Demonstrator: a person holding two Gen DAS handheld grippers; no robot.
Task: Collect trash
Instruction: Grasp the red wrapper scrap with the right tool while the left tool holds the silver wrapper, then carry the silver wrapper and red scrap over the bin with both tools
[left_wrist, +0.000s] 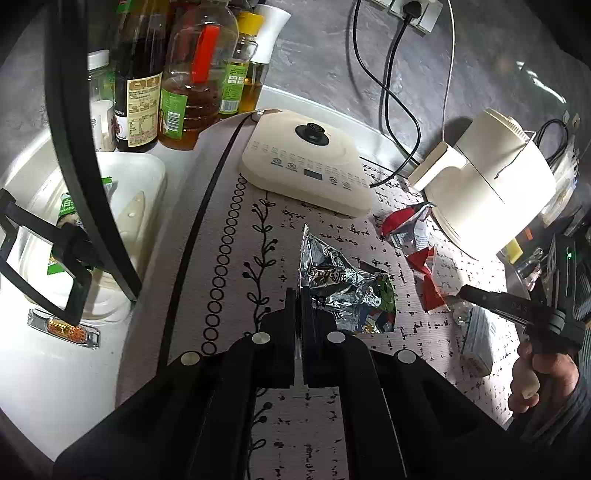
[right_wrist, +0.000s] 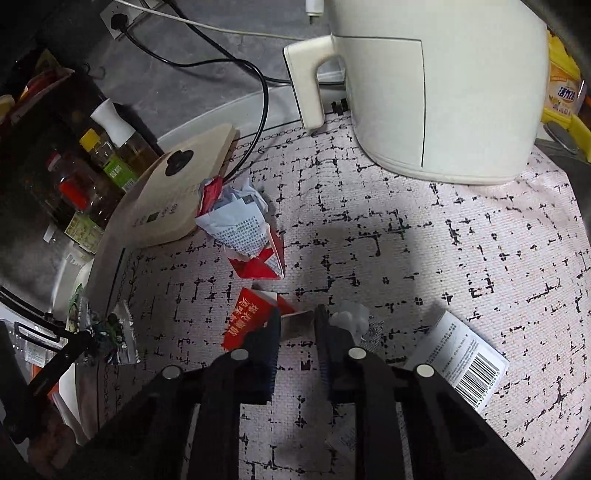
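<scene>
My left gripper (left_wrist: 298, 295) is shut on the edge of a crumpled silver foil snack wrapper (left_wrist: 340, 284) that lies on the patterned mat. My right gripper (right_wrist: 297, 317) stands over a torn red carton piece (right_wrist: 251, 321), whose pale flap sits between the fingers; the jaws are a little apart around it. A second torn red-and-white carton (right_wrist: 243, 225) lies further ahead; it also shows in the left wrist view (left_wrist: 406, 229). A white leaflet with a barcode (right_wrist: 458, 354) and a crumpled clear plastic scrap (right_wrist: 349, 317) lie to the right of the right gripper.
A cream air fryer (right_wrist: 443, 92) stands at the back right. A cream appliance base (left_wrist: 310, 162) with a cable sits behind the wrapper. Oil and sauce bottles (left_wrist: 184, 81) stand at the back left. A white bin (left_wrist: 122, 206) with a black rim is on the left.
</scene>
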